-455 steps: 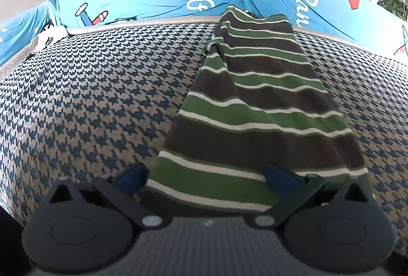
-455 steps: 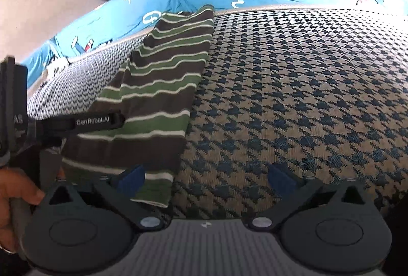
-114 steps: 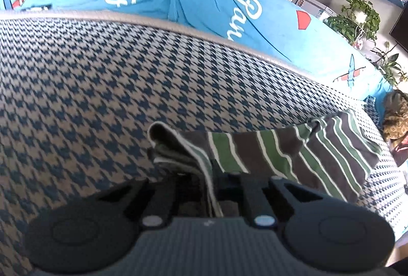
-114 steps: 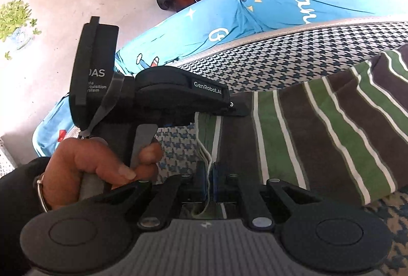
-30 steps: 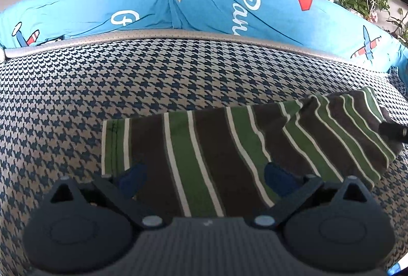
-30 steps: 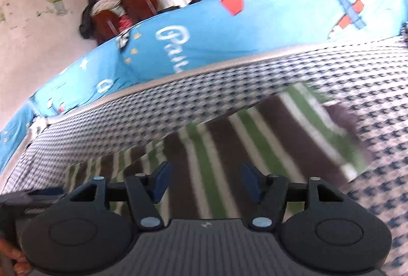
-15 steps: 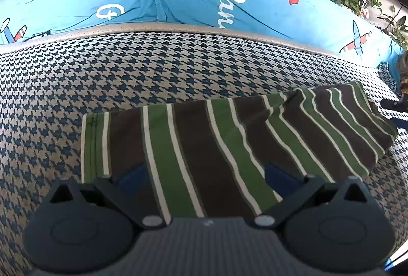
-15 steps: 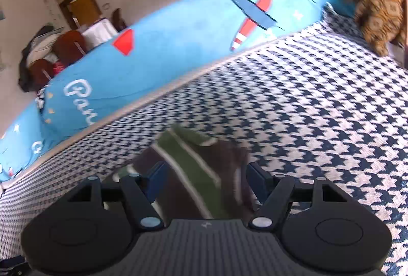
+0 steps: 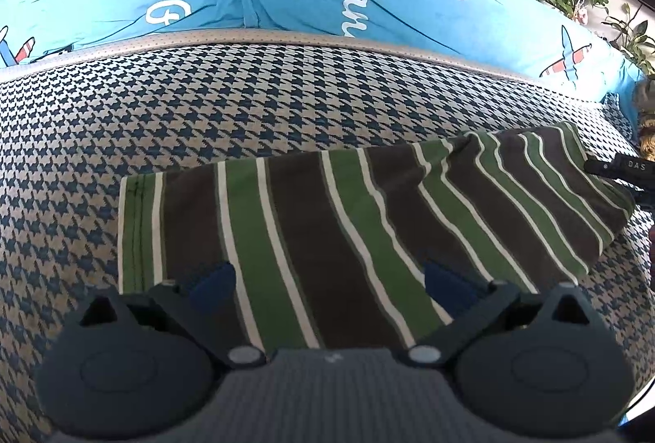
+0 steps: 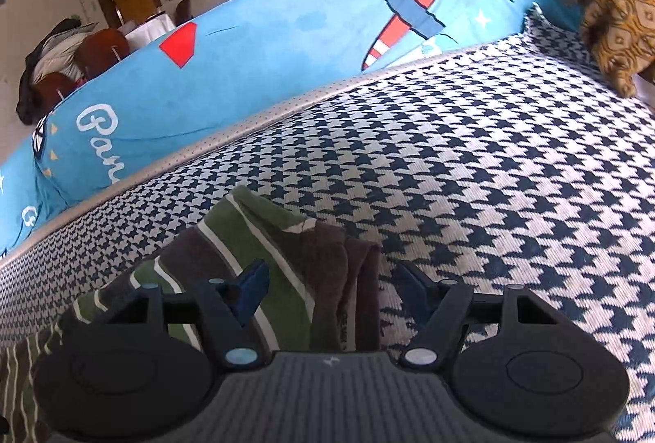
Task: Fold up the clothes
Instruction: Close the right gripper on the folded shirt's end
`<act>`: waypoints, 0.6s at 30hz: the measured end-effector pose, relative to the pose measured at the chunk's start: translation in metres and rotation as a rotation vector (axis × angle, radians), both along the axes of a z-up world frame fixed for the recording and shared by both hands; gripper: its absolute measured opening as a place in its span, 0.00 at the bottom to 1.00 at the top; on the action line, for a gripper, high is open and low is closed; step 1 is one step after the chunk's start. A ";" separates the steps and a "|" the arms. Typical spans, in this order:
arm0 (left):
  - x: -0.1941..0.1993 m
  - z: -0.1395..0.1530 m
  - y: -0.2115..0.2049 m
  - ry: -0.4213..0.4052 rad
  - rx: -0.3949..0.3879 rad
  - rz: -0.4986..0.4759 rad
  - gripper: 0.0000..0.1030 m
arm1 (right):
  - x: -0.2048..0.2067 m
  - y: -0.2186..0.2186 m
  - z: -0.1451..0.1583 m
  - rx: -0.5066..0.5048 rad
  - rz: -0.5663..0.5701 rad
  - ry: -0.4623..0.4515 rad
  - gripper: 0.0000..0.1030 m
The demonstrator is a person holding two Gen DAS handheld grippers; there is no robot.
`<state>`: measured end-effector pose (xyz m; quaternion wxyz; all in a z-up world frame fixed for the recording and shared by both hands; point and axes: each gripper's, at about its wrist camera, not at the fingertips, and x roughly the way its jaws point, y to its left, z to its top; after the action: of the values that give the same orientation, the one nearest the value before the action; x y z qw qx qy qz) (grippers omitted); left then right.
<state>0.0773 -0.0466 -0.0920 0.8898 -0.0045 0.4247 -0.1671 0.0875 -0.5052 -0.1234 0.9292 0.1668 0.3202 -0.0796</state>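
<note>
Green-and-brown striped knit garment (image 9: 368, 222), now a flat band on the houndstooth sofa cushion (image 9: 123, 123). Left hand-held gripper (image 9: 331, 279) is being held wide open above it, released. Right hand-held gripper (image 10: 331, 287), shifted to the right end, is closing around the edge, ungripped; another fold is likely.

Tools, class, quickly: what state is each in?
Left tool: open, over the green-and-brown striped folded garment.
Right tool: closing around its end, not gripping.

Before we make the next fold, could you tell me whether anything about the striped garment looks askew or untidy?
Mostly tidy: the green, brown and white striped garment lies as a flat band on the houndstooth cover. Its right end is bunched, with layers stacked unevenly and stripes slanting. The right claw, closing, straddles that end.
</note>
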 end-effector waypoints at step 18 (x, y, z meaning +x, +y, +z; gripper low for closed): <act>0.000 -0.004 -0.005 -0.001 0.021 -0.006 1.00 | 0.007 0.010 0.008 -0.039 0.032 -0.006 0.16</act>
<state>0.0774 -0.0515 -0.0963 0.8896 0.0063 0.4258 -0.1652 0.0940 -0.4949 -0.1159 0.9344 0.1437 0.3182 -0.0705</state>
